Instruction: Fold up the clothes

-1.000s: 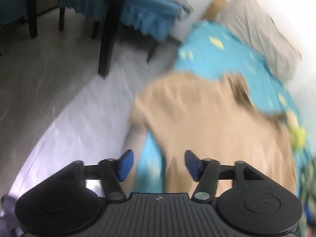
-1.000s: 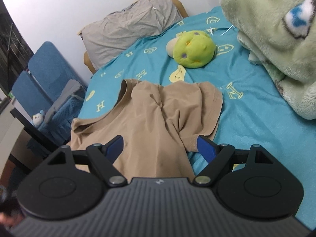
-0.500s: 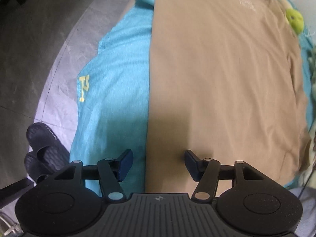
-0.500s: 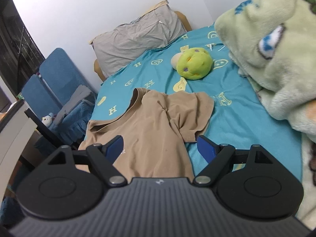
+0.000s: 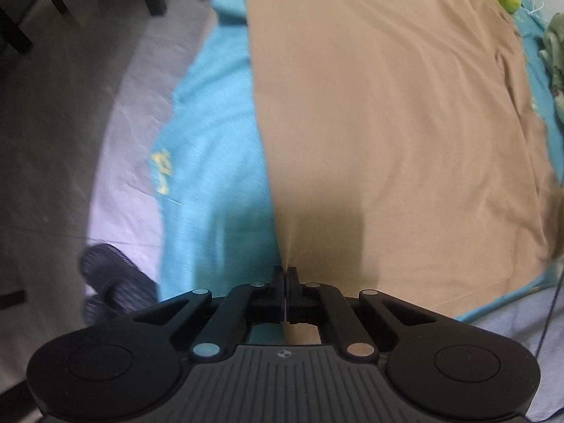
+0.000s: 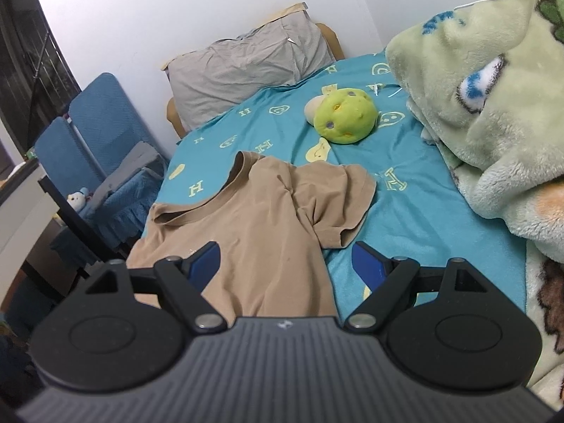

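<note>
A tan T-shirt (image 5: 387, 105) lies spread on the turquoise bed sheet (image 5: 211, 141). My left gripper (image 5: 284, 275) is shut on the shirt's near left hem corner at the bed's edge. In the right wrist view the same shirt (image 6: 253, 218) lies with its collar at the far end and its right sleeve rumpled. My right gripper (image 6: 285, 261) is open and empty above the shirt's lower right part, its blue pads (image 6: 366, 257) apart.
A green plush toy (image 6: 343, 116) and a grey pillow (image 6: 246, 67) lie beyond the shirt. A pale green fleece blanket (image 6: 493, 105) is piled on the right. Dark slippers (image 5: 112, 282) sit on the floor at the left. Blue chairs (image 6: 91, 134) stand beside the bed.
My left gripper has closed on the shirt's near hem corner; it was open half a second ago. The right gripper has stayed open and barely shifted.
</note>
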